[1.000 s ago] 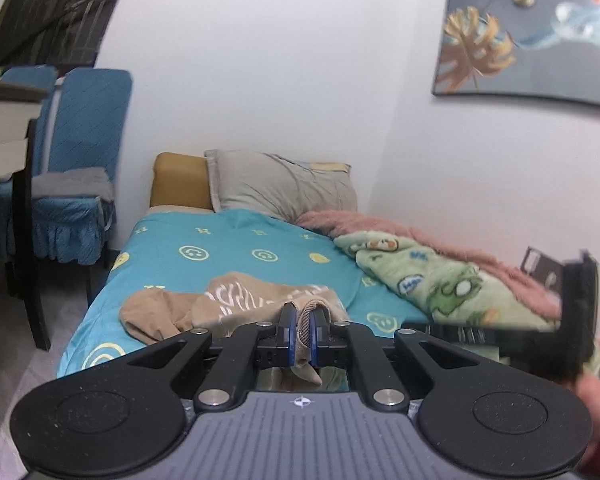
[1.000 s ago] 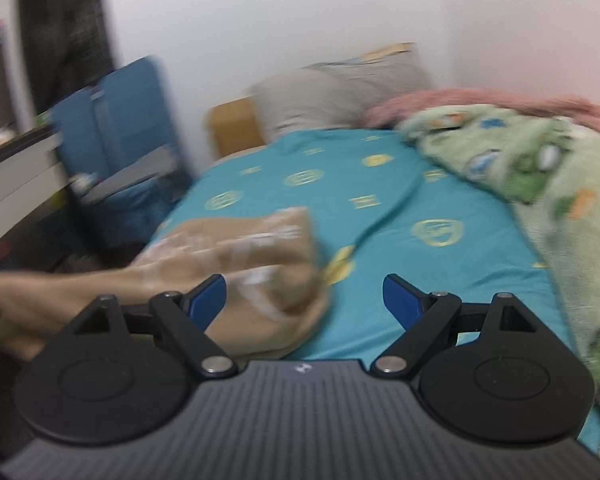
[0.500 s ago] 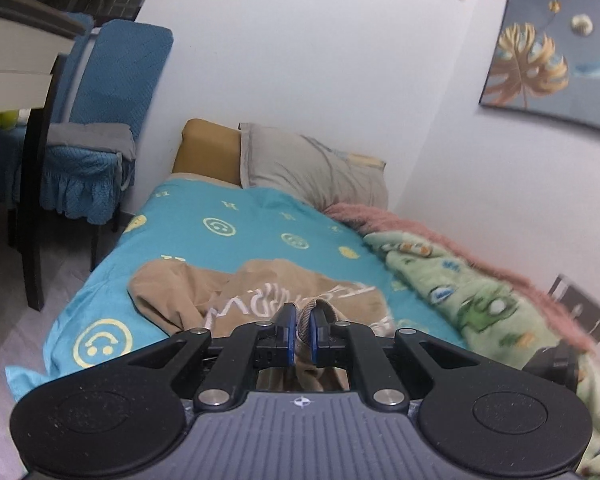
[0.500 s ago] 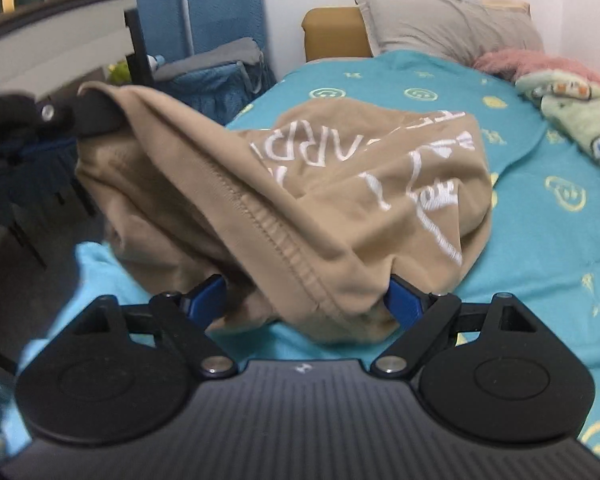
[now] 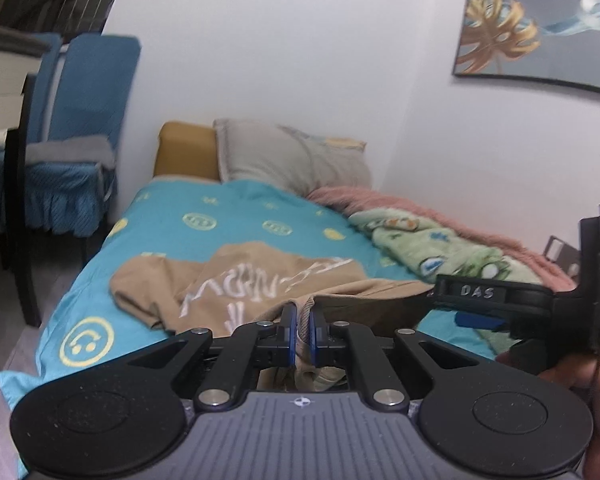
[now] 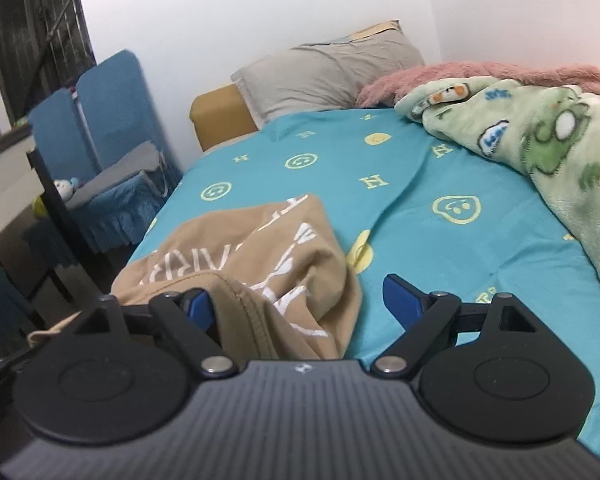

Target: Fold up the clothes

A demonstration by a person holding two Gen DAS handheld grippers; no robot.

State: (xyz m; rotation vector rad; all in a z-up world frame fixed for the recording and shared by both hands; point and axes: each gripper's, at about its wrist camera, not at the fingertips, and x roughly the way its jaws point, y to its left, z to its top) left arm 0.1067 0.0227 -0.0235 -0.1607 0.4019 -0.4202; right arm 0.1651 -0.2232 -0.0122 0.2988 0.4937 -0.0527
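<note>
A tan T-shirt with white lettering [image 5: 260, 284] lies crumpled on the near end of the teal bed sheet [image 5: 228, 216]. My left gripper [image 5: 303, 320] is shut on the shirt's ribbed edge. In the right wrist view the same shirt [image 6: 260, 256] lies across the open jaws of my right gripper [image 6: 296, 300]; its hem sits against the left finger [image 6: 198, 304], and the right finger [image 6: 402, 298] is bare over the sheet. The right gripper also shows at the right of the left wrist view [image 5: 500, 300], next to the shirt's edge.
A grey pillow [image 5: 292, 160] and a mustard cushion [image 5: 186, 148] sit at the bed's head. A green cartoon blanket [image 6: 540, 140] and a pink fleece [image 6: 480, 74] pile along the right side by the wall. Blue-covered chairs [image 5: 76, 140] and a table edge [image 5: 0, 68] stand left of the bed.
My right gripper has drawn back and to the right, so less of the shirt drapes over it. The left gripper keeps its hold, and the right gripper has come back into its view.
</note>
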